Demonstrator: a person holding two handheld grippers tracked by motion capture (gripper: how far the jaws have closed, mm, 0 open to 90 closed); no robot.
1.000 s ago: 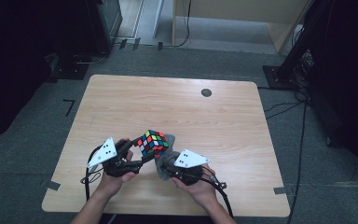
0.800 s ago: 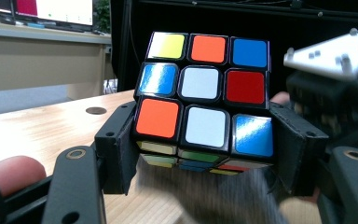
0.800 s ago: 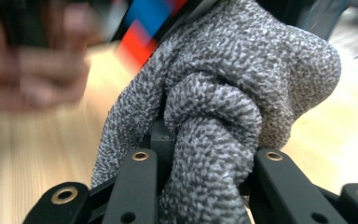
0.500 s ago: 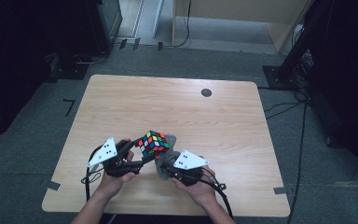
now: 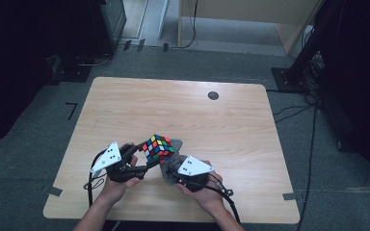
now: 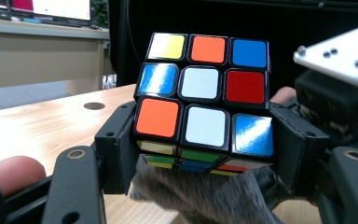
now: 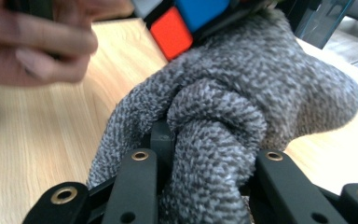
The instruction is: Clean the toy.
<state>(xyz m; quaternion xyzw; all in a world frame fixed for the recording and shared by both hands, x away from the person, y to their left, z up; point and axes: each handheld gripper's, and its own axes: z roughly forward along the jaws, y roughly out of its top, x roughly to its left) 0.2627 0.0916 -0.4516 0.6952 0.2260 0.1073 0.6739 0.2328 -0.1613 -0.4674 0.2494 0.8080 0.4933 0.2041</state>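
A scrambled colour cube [image 5: 158, 147] is held above the near part of the wooden table [image 5: 183, 110]. My left gripper [image 5: 144, 155] is shut on it, jaws clamping its lower layer from both sides; the cube [image 6: 205, 102] shows white, orange, blue and red stickers. My right gripper [image 5: 169, 168] is shut on a bunched grey cloth [image 7: 233, 107], which presses against the underside of the cube [image 7: 182, 23]. The cloth [image 6: 205, 196] hangs just below the cube in the left gripper view. A hand's fingers [image 7: 42, 42] appear at the upper left of the right gripper view.
A small dark round disc [image 5: 213, 95] lies on the far part of the table. Dark equipment stands [image 5: 308, 62] and cables sit on the floor beyond the table's right edge. Tape marks the table's near corners.
The cube and both grippers have stayed at the same spot; the cube appears turned very slightly in the left gripper's hold.
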